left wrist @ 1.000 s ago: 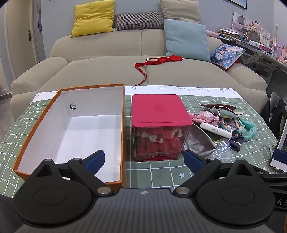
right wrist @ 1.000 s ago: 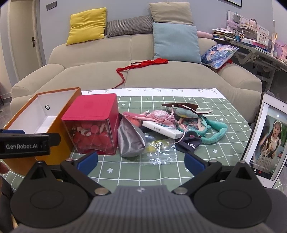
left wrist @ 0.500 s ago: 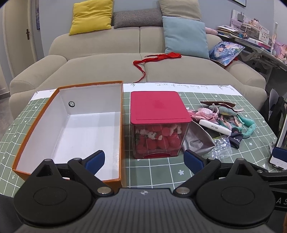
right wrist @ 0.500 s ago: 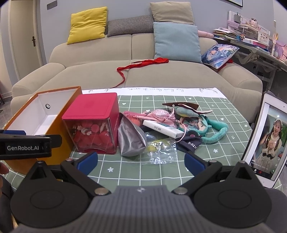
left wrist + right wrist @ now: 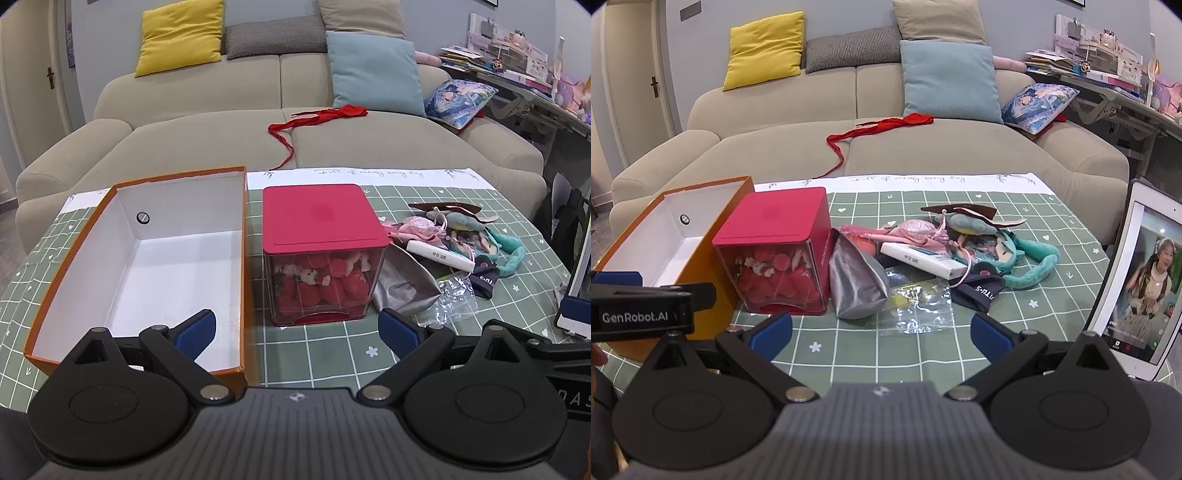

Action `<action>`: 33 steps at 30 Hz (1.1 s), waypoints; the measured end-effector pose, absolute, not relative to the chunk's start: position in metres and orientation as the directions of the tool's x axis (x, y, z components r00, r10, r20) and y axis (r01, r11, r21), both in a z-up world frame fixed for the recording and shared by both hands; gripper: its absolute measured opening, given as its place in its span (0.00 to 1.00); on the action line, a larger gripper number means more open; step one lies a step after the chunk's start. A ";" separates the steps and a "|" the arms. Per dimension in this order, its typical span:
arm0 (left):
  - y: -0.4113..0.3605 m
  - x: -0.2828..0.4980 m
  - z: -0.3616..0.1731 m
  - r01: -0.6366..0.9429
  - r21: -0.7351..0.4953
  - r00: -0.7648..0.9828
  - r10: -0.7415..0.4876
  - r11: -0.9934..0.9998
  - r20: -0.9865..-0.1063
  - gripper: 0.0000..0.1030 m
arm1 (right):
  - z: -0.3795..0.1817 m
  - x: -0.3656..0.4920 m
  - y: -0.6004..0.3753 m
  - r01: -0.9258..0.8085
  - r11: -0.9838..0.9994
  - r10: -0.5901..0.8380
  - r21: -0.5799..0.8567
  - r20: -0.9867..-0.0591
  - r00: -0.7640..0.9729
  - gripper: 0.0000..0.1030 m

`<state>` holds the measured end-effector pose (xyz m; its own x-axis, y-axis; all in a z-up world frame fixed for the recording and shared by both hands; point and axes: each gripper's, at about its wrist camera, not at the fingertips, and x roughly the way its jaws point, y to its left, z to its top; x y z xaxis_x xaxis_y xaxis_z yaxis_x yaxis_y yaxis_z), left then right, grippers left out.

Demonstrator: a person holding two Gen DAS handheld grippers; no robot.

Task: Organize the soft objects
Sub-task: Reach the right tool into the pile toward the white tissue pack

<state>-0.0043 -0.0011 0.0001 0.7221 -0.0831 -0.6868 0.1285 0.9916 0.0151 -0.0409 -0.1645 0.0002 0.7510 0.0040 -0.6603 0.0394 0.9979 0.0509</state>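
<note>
Soft objects lie in a loose heap on the green checked worktop, just right of the red-lidded clear cube. The heap includes a grey fabric pouch touching the cube's right wall, a pink fabric item, a teal plush doll and a dark sock. A white rectangular box and a crumpled clear plastic bag lie among them.

The orange box, white-lined and with nothing visible inside, stands just left of the cube.

Right gripper: jaws spread wide, nothing between them. In its own view the heap lies at 12 to 1 o'clock, with the grey pouch at about 11 o'clock. The pouch's long axis runs from 11 to 5 o'clock, tilted against the cube.

Left gripper: jaws likewise spread wide and empty. In its own view the orange box lies at 10 o'clock, the cube at 12 o'clock and the heap at 2 o'clock.

Judgement: sorting has not visibly begun. The right gripper is the nearer to the heap and faces it almost squarely; the left is the nearer to the orange box. The pouch is the closest soft item to the right gripper. A grasp across its short axis looks suitable.

A tablet stands propped at the worktop's right edge, at 3 o'clock from the right gripper.
</note>
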 end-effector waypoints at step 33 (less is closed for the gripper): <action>-0.090 0.009 -0.048 0.478 0.051 0.627 -0.300 0.877 -0.719 1.00 | -0.073 0.097 -0.247 -0.248 0.958 0.096 -0.145 -0.651 0.753 0.75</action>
<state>0.0091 -0.0902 -0.0480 0.6273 -0.2997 -0.7188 0.4778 0.8770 0.0513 0.0967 -0.2469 -0.0730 0.7527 0.0957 -0.6513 -0.2476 0.9579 -0.1455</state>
